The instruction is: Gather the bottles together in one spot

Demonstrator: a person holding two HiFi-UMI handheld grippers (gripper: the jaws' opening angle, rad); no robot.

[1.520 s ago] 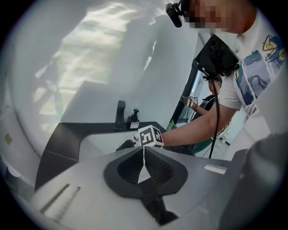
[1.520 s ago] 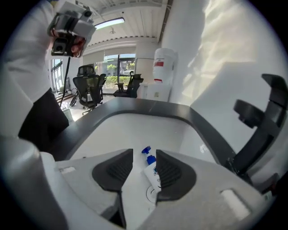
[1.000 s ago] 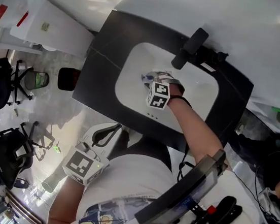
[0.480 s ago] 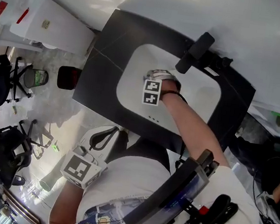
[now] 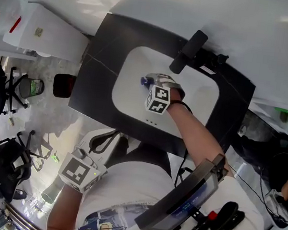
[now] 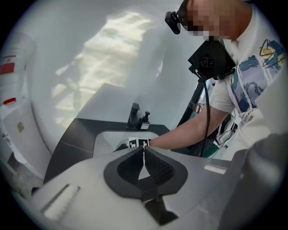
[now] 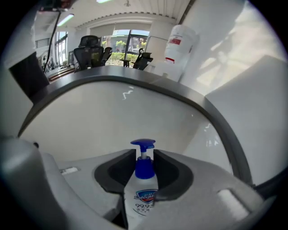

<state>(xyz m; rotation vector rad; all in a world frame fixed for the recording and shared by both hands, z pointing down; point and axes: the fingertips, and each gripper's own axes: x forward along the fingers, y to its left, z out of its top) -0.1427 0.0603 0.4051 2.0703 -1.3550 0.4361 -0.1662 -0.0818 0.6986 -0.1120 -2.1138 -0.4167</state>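
As my right gripper (image 7: 145,157), jaws just closing, clamped the pump bottle (image 7: 142,191), I judged a steady, upright lift best; my left gripper (image 6: 144,152) had its jaws together, empty.

The head view looks steeply down on the sink (image 5: 128,91) at upper centre, the left gripper view faces that same sink from farther back across the counter (image 6: 67,139), and the right gripper view sits low inside it, a bottle (image 7: 143,188) close before the lens.
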